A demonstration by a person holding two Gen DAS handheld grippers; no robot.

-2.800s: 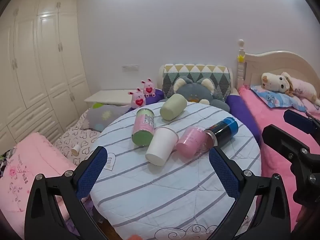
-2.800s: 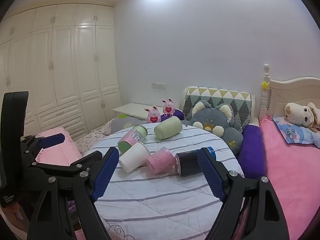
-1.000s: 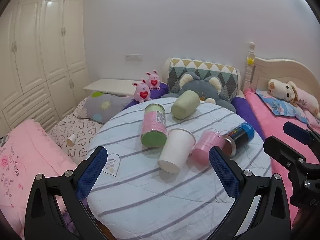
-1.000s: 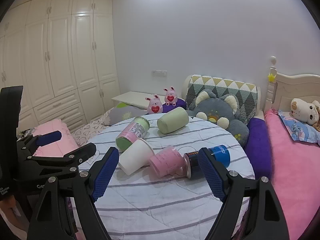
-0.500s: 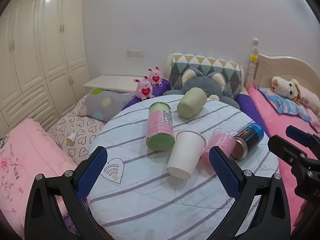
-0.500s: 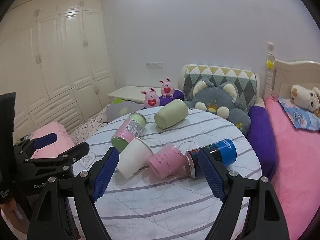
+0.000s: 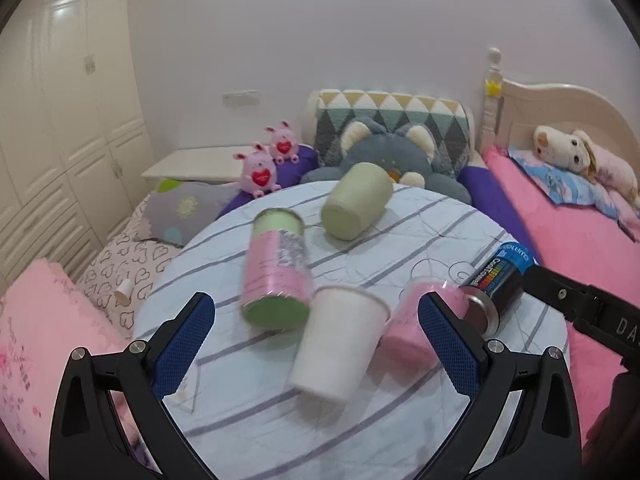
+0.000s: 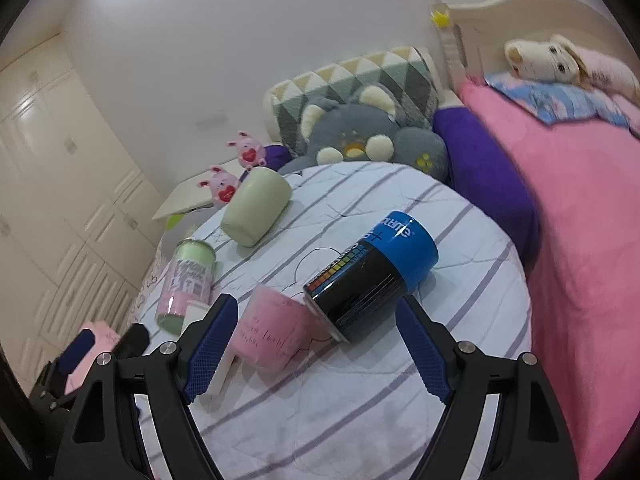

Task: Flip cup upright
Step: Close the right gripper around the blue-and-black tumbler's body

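Left wrist view first: my left gripper (image 7: pixel 316 344) has its blue-padded fingers spread wide with nothing between them, hovering over the near part of the round table (image 7: pixel 400 420) with its striped cloth. Closest to me between those fingers lies the white paper cup (image 7: pixel 338 342), on its side, base toward me and mouth pointing away. Just right of it, touching, is the pink cup (image 7: pixel 408 328), also on its side, partly behind my right-hand pad. Beyond that the black-and-blue can (image 7: pixel 498 284) lies on its side, its metal end against the pink cup. Left of the white cup lies the pink-and-green can (image 7: pixel 278 276), touching the cup's rim. Farther back, the pale green cup (image 7: pixel 356 200) lies tipped over, apart from the rest.

From the right wrist view, my right gripper (image 8: pixel 316 348) is likewise wide apart and empty, tilted, with the black-and-blue can (image 8: pixel 372 276) and pink cup (image 8: pixel 272 332) lying just ahead of its fingers. The white paper cup (image 8: pixel 196 314) is mostly hidden behind my left pad.

Past the table sit a grey plush cat (image 7: pixel 384 152), a triangle-patterned cushion (image 7: pixel 392 114), two pink bunny toys (image 7: pixel 268 160) and the pink bed (image 7: pixel 580 240).
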